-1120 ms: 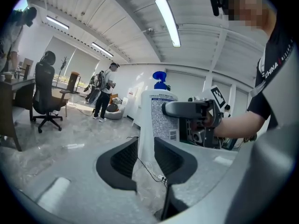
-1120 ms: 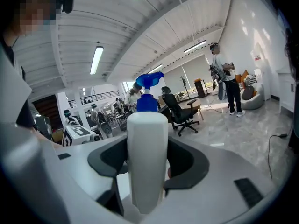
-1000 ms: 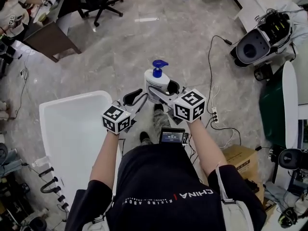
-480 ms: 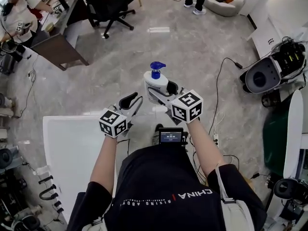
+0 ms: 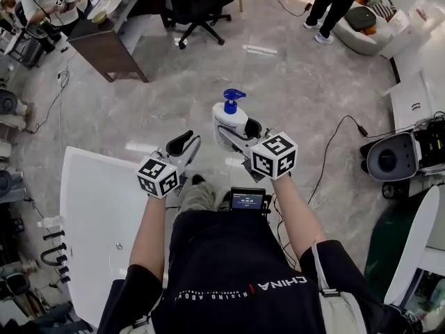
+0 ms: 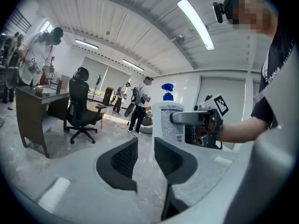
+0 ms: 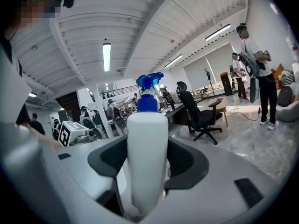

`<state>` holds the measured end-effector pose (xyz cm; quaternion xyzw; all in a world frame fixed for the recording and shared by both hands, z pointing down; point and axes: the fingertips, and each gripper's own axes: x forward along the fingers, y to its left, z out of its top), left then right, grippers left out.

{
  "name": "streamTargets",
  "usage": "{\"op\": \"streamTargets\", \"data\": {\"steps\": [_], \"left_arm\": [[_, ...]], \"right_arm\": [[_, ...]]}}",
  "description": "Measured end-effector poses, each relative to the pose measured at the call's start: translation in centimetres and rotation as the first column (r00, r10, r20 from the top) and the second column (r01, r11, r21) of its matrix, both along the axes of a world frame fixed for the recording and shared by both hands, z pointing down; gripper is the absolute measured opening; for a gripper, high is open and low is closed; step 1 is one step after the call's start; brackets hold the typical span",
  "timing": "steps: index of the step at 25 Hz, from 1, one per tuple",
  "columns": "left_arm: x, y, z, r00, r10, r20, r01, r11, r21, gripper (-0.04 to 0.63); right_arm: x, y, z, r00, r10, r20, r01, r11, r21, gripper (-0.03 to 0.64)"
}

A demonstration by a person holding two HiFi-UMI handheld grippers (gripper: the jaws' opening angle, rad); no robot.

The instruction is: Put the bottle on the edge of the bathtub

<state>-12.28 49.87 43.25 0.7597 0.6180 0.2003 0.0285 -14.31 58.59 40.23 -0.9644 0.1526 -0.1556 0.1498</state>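
A white pump bottle point(image 5: 229, 119) with a blue pump head stands upright between the jaws of my right gripper point(image 5: 236, 129), held in the air in front of the person's body over the grey floor. The right gripper view shows the bottle point(image 7: 147, 134) pressed between both dark pads point(image 7: 187, 164). My left gripper point(image 5: 184, 142) hovers just left of it, jaws a narrow gap apart with nothing between them point(image 6: 145, 146); that view also shows the bottle point(image 6: 171, 120) from its side. The white bathtub point(image 5: 104, 153) lies at the lower left, its near rim beneath the left forearm.
Dark faucet fittings point(image 5: 52, 245) line the tub's left side. A desk point(image 5: 104, 37) and an office chair point(image 5: 198, 2) stand at the back left. People point(image 5: 334, 5) stand at the back right. A cable point(image 5: 341, 138) and a round machine point(image 5: 400, 155) lie on the floor at right.
The head view has swung round: the desk, chair and people have come further into view and the tub has slid lower. Both grippers keep their places, the bottle still held in the right.
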Motion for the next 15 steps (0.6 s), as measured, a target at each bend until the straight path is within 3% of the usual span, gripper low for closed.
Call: {"op": "streamTargets", "data": {"steps": [8,15], "left_arm": [[9.8,-0.6,1.7,0.993,-0.113,0.037,0.114,0.993,-0.024,0.103],[21.3,-1.0,0.3,0.971,-0.231,0.055,0.234,0.969,-0.072,0.103]], "right_arm": [[10.2,-1.0,1.6,0.994,-0.105,0.026,0.105,0.994,-0.017,0.265],[22.7,-2.8,0.6,0.974,-0.225,0.027,0.226,0.973,-0.042,0.264]]}}
